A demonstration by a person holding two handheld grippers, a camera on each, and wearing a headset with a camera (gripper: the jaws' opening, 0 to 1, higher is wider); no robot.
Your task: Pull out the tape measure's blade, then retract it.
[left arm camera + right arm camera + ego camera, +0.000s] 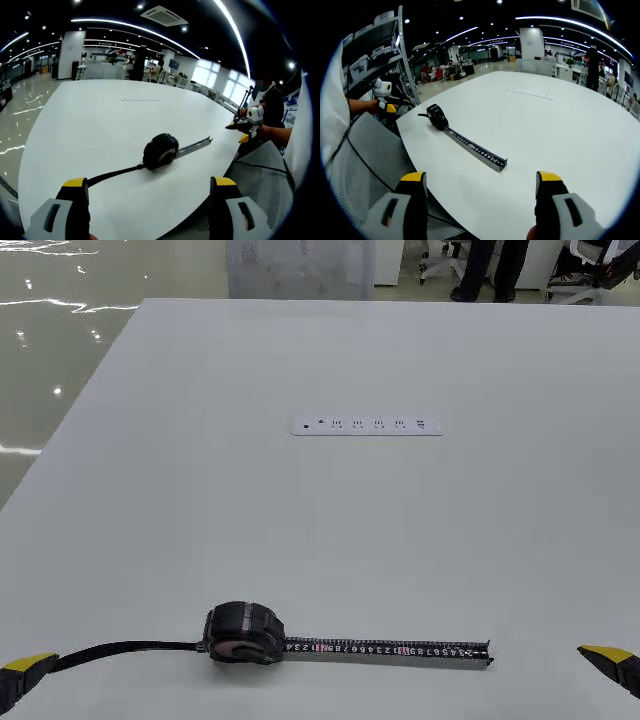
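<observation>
A black tape measure [244, 633] lies near the front edge of the white table [380, 520]. Its blade [388, 650] is pulled out to the right and lies flat, ending in a hook. A black strap [125, 649] trails left from the case. My left gripper [148, 192] is open and empty, short of the case [160, 150], with its yellow tip [28, 662] at the strap's end. My right gripper [481, 187] is open and empty, back from the blade's hook end [501, 162]; its tip [606, 654] sits right of the blade. The case [436, 115] lies at the blade's far end.
A white power strip [366, 426] lies flat at the table's middle. A person's legs [490, 268] and office chairs [590, 270] stand beyond the far edge. Glossy floor [60, 330] lies to the left of the table.
</observation>
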